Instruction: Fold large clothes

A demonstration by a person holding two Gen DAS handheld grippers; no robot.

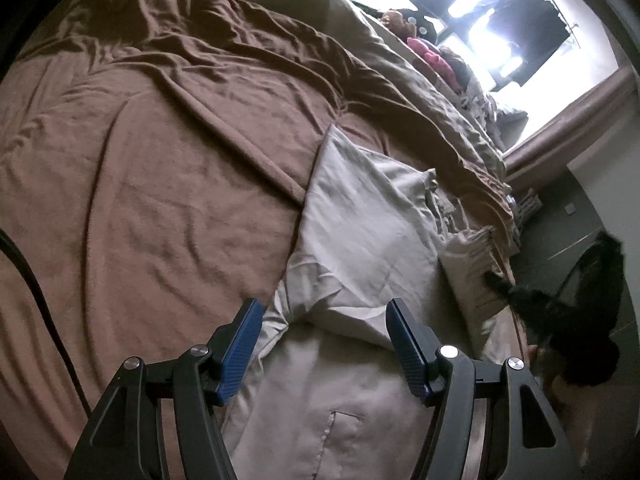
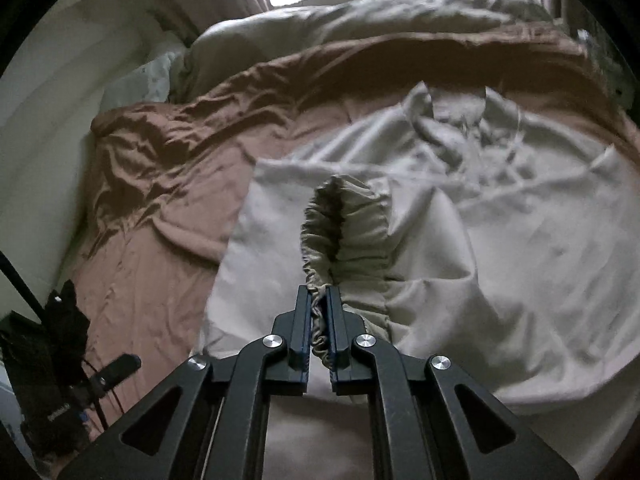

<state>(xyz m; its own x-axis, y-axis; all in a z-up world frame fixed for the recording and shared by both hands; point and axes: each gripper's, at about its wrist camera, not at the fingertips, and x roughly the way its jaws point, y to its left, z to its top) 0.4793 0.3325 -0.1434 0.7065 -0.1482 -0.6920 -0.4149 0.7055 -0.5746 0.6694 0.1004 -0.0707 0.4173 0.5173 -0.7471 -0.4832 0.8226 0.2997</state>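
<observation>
Bed with a rumpled brown sheet (image 1: 132,184); the pale beige garment (image 1: 360,240) lies spread on it, near the bed's edge.

Left tool (image 1: 324,344) — blue-padded fingers (image 1: 240,350) spread wide, nothing between them. It hangs above the beige cloth, one finger over the garment's border with the brown sheet, the other over the pale fabric. A stitched slit, perhaps a pocket or placket, shows in the cloth just below the tool.

Right tool (image 2: 319,308) — jaws nearly together, pinching a gathered, elasticated band (image 2: 340,224) of the same garment (image 2: 500,248). The band rises from the tool in a ruffled loop, lifted off the flat cloth behind it. The rest of the garment fans out across the bed beyond, creased and bunched at its far end.

Beyond the garment: a heaped olive-grey duvet (image 2: 360,16) along the far side of the bed. A bright window (image 1: 500,28) with brownish curtains; something pink (image 1: 434,58) on the sill, too blurred to name. A black cable (image 1: 36,284) crosses the sheet at the left of the left view. Dark gear (image 2: 60,360) stands at the bed's edge in the right view — cannot tell what.
</observation>
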